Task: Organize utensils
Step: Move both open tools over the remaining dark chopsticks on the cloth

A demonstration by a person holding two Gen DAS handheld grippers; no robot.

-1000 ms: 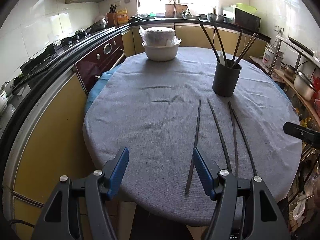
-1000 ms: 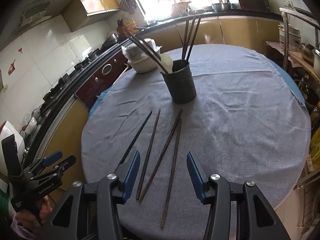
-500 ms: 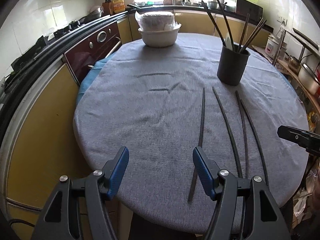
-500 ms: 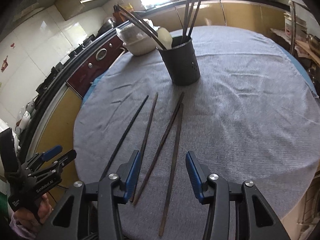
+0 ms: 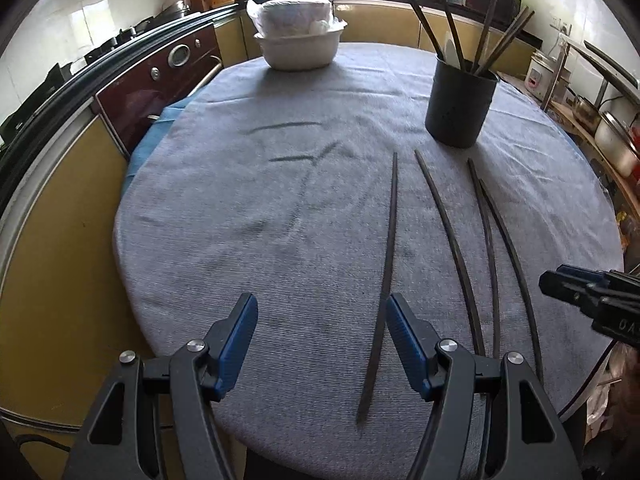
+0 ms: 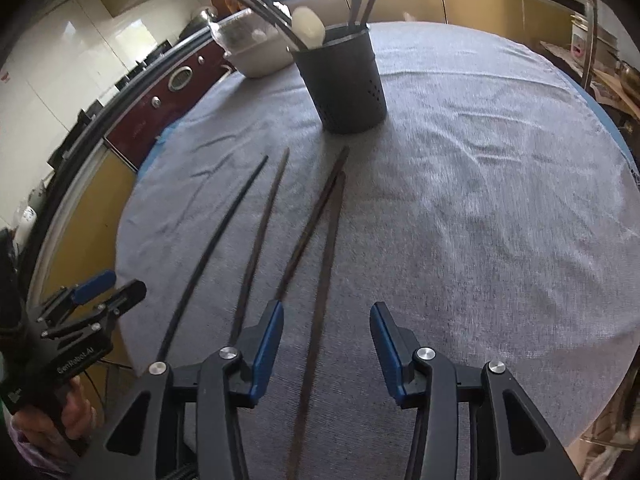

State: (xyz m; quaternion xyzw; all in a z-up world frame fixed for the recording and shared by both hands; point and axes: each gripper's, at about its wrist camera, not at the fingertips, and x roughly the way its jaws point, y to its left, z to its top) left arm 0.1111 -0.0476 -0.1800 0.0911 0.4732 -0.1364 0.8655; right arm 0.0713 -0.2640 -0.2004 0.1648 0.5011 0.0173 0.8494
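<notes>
Several dark chopsticks lie side by side on the grey tablecloth [image 5: 248,216]. The leftmost chopstick [image 5: 386,264] runs just left of my left gripper's right finger. My left gripper [image 5: 320,328] is open and empty above the table's near edge. A black utensil holder [image 5: 460,106] with several chopsticks and a white spoon stands behind them; it also shows in the right wrist view [image 6: 344,80]. My right gripper [image 6: 326,334] is open and empty, with the rightmost chopstick [image 6: 324,280] between its fingers below.
A white bowl [image 5: 298,46] covered with plastic stands at the table's far side. A kitchen counter with an oven [image 5: 160,80] curves along the left. Shelves with pots [image 5: 608,132] stand to the right. The left gripper shows in the right view [image 6: 88,308].
Both grippers have moved forward and lower over the table toward the chopsticks. The chopsticks and the holder have not moved. Both stay open.
</notes>
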